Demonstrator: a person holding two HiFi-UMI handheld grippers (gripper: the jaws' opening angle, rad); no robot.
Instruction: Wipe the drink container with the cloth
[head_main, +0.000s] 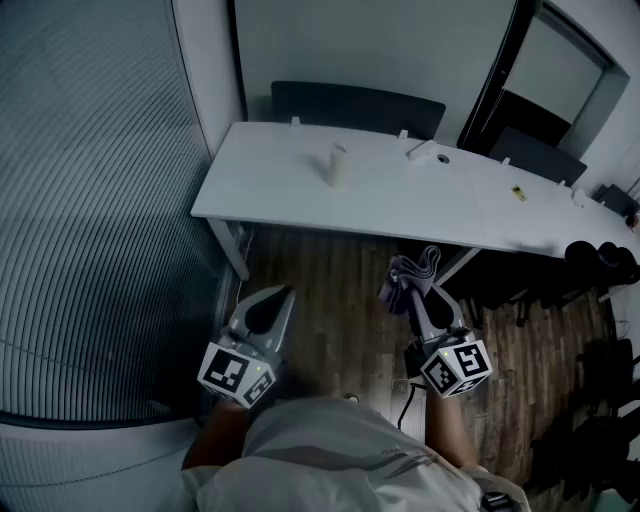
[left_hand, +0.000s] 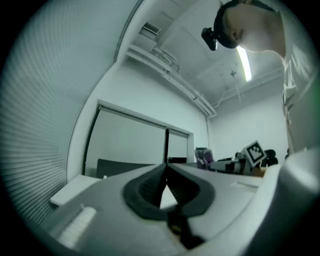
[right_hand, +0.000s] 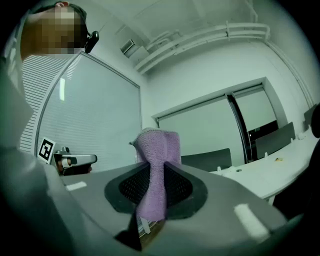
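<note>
The drink container (head_main: 338, 165), a pale upright cup, stands on the white table (head_main: 280, 190) toward its left half. Both grippers hang over the wooden floor, short of the table's near edge. My left gripper (head_main: 283, 294) is shut with nothing in it; in the left gripper view its dark pads (left_hand: 150, 187) meet at the tip. My right gripper (head_main: 416, 297) is shut on a purple cloth (head_main: 412, 272). The cloth (right_hand: 155, 160) is pinched between the pads and sticks up past the tips. The cup appears in neither gripper view.
Dark chairs (head_main: 355, 105) stand behind the table, and more black seats (head_main: 600, 262) are at the right. A small white item (head_main: 425, 152) and a small yellow one (head_main: 518, 192) lie on the table. A blinds-covered glass wall (head_main: 90, 200) runs along the left.
</note>
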